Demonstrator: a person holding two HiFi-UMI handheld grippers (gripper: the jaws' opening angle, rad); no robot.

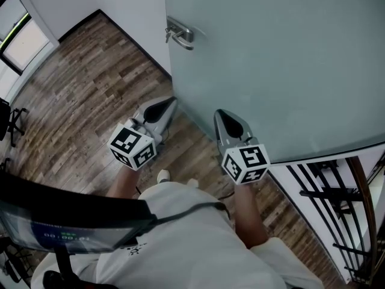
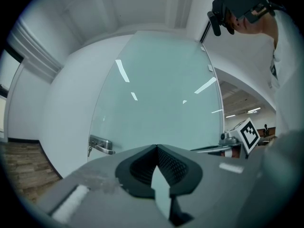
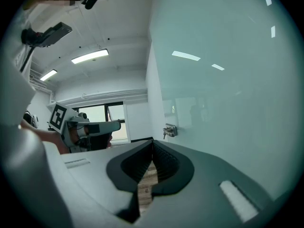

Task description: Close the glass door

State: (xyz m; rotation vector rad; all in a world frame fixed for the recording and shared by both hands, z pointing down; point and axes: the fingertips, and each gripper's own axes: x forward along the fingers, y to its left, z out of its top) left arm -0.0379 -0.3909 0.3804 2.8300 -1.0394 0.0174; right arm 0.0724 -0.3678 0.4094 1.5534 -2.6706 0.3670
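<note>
Jaws on both tools are closed, tip against tip, with nothing between them: on the left gripper [image 2: 156, 147] only pale glass shows through the slot behind the tips, and on the right gripper [image 3: 152, 142] only floorboards. I hold the two side by side in front of me, a little apart, both noses pointing toward the glass door [image 1: 277, 59]. In the head view the right nose sits just before the frosted pane, well in from its free edge; whether it touches, I cannot tell. The left nose is near that free edge and looks clear of the glass. Farther off, a metal lever handle [image 1: 179, 35] is mounted close to the same edge, beyond both tools, with what looks like a key hanging below it. Past the edge I note a white wall [image 1: 132, 5] and wooden floor [image 1: 90, 95]; a black railing [image 1: 337, 209] stands to my right. Judgement: the door is not yet shut, and the step in hand is the approach to the pane. The next move calls for the closed noses set squarely against the glass and a steady push, kept in from the edge so that neither slips off
</note>
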